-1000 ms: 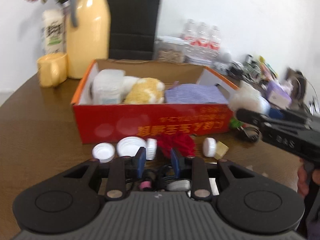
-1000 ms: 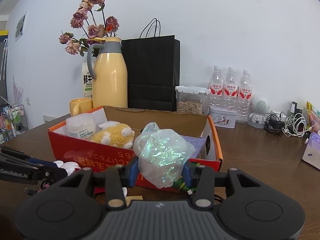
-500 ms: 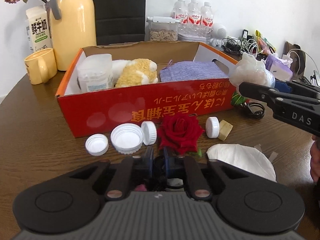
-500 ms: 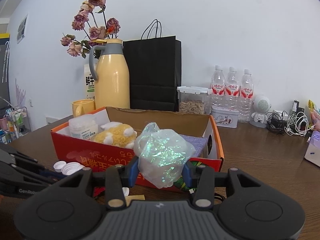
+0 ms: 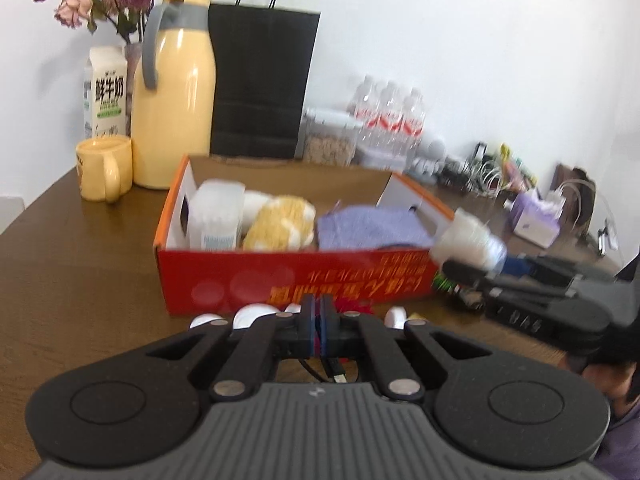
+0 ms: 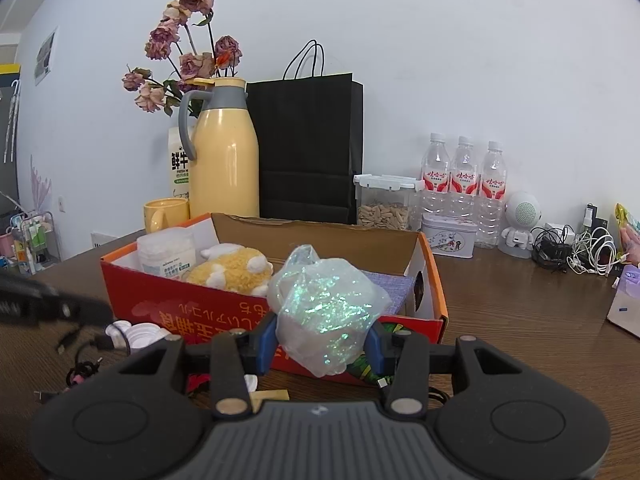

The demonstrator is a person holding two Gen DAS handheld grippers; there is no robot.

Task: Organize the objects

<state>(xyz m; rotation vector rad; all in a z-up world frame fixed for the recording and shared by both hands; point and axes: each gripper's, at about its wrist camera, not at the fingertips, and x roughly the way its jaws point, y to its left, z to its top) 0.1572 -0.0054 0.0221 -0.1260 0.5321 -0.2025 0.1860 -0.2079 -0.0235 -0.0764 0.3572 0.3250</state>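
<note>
Right gripper pinching iridescent plastic bag before red box: light, crinkly, slippery, best held mid-bulge; left gripper closed, contents unclear

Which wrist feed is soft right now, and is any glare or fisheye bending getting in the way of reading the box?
Left wrist view: motion-blurred throughout, red box lettering smeared, water bottles hazy. Right wrist view: sharp, the red box print shows clearly; glitter on the plastic bag sparkles but hides nothing. Both views: fisheye bends the edges, dark corners; even, soft light.
</note>
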